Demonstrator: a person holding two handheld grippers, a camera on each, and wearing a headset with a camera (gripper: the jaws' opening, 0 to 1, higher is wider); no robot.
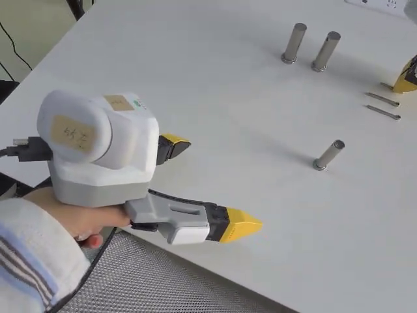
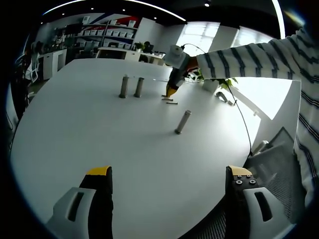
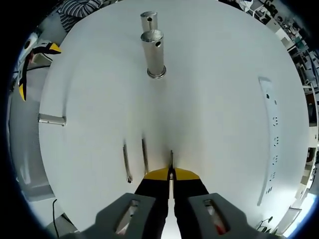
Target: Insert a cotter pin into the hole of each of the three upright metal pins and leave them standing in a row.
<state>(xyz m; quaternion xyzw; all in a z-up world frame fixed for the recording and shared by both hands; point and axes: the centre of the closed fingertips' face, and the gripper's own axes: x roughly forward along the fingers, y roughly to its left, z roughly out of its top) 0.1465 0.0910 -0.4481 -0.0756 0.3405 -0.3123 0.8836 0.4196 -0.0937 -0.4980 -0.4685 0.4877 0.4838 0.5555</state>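
Note:
Two upright metal pins [image 1: 294, 43] [image 1: 326, 51] stand side by side at the far end of the white table [image 1: 195, 78]. A third pin [image 1: 329, 155] stands alone, nearer to me. Two cotter pins [image 1: 382, 99] [image 1: 383, 112] lie flat to its right. My right gripper [image 3: 171, 175] is shut on a thin cotter pin [image 3: 171, 160] that sticks out past its tips, low over the table beside the two loose ones [image 3: 126, 162] [image 3: 144, 157]; its yellow tip [image 1: 405, 81] shows at the right edge. My left gripper [image 1: 208, 184] hovers open near the front edge, nothing between its jaws.
A white power strip [image 3: 266, 144] lies along the table's far side. A grey mesh chair [image 1: 163, 287] sits below the front edge. A striped sleeve [image 2: 239, 47] reaches across to the right gripper [image 2: 172, 89]. Shelves and desks stand behind the table.

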